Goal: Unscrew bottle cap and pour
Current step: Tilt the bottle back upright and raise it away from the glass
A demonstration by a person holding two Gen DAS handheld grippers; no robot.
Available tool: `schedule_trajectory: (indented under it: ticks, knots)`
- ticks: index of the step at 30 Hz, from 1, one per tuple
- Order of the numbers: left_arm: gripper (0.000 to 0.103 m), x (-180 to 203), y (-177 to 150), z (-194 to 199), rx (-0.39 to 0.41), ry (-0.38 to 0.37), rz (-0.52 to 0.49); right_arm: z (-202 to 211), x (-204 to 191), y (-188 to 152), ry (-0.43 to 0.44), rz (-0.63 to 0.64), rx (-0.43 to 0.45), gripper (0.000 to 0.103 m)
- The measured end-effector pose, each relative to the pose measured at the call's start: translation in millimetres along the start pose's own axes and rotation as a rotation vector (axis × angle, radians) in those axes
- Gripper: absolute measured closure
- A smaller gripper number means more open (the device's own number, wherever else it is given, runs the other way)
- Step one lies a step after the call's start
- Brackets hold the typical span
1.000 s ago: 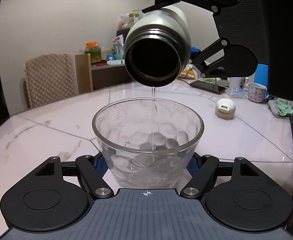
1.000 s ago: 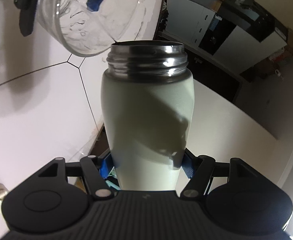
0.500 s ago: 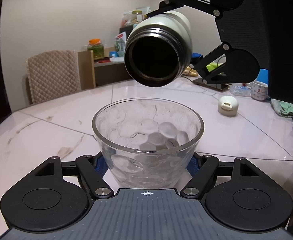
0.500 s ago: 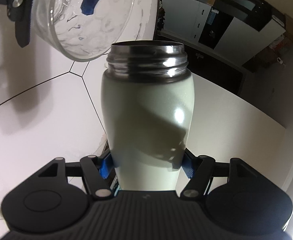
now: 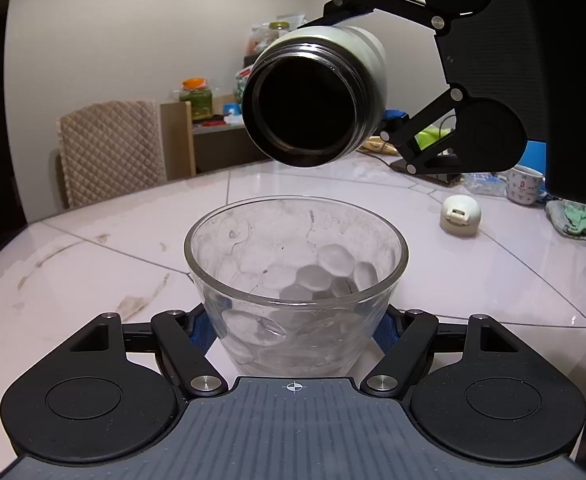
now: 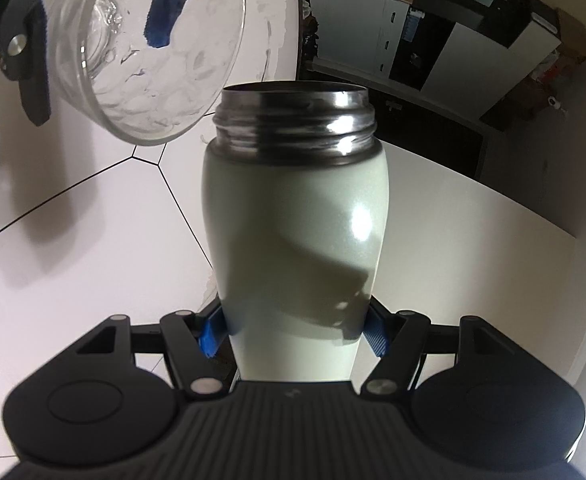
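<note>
My left gripper (image 5: pixel 295 322) is shut on a clear dimpled glass cup (image 5: pixel 295 280) with a little water in its bottom, held just above the white marble table (image 5: pixel 493 280). My right gripper (image 6: pixel 295 334) is shut on a pale green steel bottle (image 6: pixel 295 216) with an open threaded mouth. In the left wrist view the bottle (image 5: pixel 313 98) hangs tilted above and behind the cup, mouth facing the camera, with no stream falling. The cup also shows at the upper left of the right wrist view (image 6: pixel 145 60). The white bottle cap (image 5: pixel 460 216) lies on the table to the right.
A padded chair (image 5: pixel 111 152) stands at the table's far left edge. A patterned mug (image 5: pixel 524 184), a phone and clutter sit at the far right. A green cloth (image 5: pixel 573 220) lies at the right edge. Dark cabinets (image 6: pixel 433 40) are beyond the table.
A thin stream ran from the bottle into the cup one second ago and has stopped. The bottle has risen and tipped back away from the cup.
</note>
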State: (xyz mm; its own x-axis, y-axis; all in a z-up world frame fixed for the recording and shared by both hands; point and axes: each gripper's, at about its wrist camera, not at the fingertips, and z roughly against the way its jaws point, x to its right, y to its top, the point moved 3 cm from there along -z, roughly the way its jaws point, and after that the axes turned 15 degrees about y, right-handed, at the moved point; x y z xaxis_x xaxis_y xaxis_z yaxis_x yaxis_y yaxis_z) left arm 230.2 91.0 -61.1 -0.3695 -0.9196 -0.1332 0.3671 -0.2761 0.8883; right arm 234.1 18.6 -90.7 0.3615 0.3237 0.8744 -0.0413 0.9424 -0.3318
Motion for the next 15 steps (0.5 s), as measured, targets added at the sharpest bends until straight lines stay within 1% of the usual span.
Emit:
schedule_trajectory:
  ticks: [15]
  knots:
    - [0.024, -5.9, -1.4, 0.4, -0.002, 0.006, 0.012, 14.9, 7.8, 1.2, 0.042, -0.072, 0.027, 0.034]
